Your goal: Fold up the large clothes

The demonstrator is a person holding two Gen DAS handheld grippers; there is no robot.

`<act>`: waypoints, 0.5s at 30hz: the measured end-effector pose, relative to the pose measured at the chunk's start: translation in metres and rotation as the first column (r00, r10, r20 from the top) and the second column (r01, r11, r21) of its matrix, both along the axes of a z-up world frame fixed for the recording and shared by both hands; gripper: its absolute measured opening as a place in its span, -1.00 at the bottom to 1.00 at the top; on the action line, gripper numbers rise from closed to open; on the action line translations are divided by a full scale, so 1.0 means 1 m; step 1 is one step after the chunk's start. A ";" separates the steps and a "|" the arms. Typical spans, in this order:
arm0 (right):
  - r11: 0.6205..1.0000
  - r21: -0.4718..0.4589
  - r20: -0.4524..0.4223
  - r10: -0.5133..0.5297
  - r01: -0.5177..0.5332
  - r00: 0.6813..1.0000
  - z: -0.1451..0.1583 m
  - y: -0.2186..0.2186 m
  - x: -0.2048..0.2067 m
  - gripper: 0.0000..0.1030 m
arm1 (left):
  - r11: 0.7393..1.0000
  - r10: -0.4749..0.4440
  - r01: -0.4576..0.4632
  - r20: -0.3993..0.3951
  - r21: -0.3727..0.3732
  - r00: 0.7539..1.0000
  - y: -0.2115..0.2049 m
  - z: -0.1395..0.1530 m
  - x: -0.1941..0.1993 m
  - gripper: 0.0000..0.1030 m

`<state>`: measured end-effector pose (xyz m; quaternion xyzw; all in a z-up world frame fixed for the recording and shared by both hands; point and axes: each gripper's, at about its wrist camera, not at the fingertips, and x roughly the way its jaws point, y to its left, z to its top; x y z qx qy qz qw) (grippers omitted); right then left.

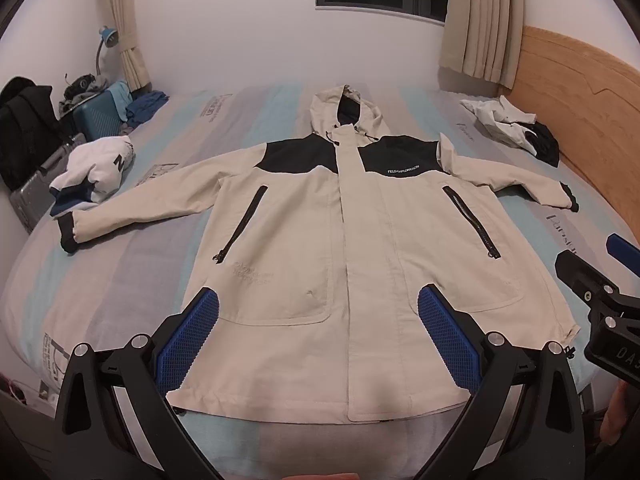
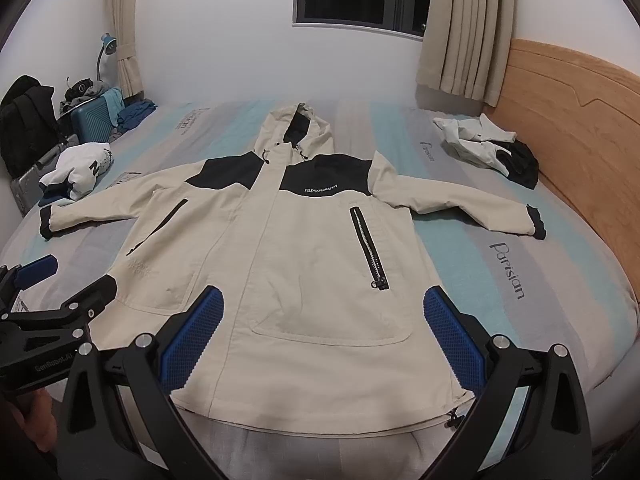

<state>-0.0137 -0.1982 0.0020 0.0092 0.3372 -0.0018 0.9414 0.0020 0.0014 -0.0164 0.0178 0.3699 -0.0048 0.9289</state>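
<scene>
Cream jacket (image 1: 352, 248) is lying flat, front up, on the striped bed (image 2: 480, 264).
"FIELD EXPLORATION" and "Parisian" are being shown; pocket print stays illegible. Left gripper (image 1: 318, 312) and right gripper (image 2: 324, 306) are being held apart, empty.

A wide bed (image 1: 132, 264) covered in a sheet striped pale blue, grey and lilac, with printed lettering, filled the middle of both views. Spread flat on it at the centre of the frame lay a cream hooded jacket with black shoulder panels and black cuffs (image 1: 360, 248), front side up, both sleeves stretched outward and the hood pointing toward the top of the frame. At the left edge of the frame, just beside the jacket's cuff, sat a bunched white garment with dark blue trim (image 1: 96, 172). In the upper right, near the wooden headboard, lay a crumpled pile of white and black clothing (image 1: 516, 124). A heap of dark blue fabric (image 1: 146, 106) rested at the upper left corner of the bed.
</scene>
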 end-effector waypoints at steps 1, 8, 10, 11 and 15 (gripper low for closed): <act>1.000 -0.001 0.000 -0.001 0.001 1.000 0.001 0.000 0.002 0.86 | 1.000 0.001 -0.001 -0.002 -0.005 1.000 0.001 -0.001 0.001 0.89; 1.000 -0.023 0.005 -0.020 0.020 1.000 -0.010 0.003 0.047 0.86 | 1.000 -0.006 0.006 0.007 0.004 1.000 0.011 -0.026 0.047 0.89; 0.999 -0.035 0.002 -0.020 0.020 1.000 -0.017 0.005 0.072 0.86 | 0.999 0.002 -0.003 0.012 0.032 1.000 0.013 -0.034 0.068 0.89; 0.999 -0.037 -0.003 -0.023 0.023 1.000 -0.022 0.005 0.087 0.86 | 0.999 0.010 -0.010 0.018 0.048 1.000 0.013 -0.037 0.077 0.89; 1.000 -0.014 -0.057 0.019 -0.020 0.998 -0.029 0.010 0.133 0.86 | 0.999 -0.009 0.010 -0.023 0.044 1.000 0.012 -0.038 0.119 0.88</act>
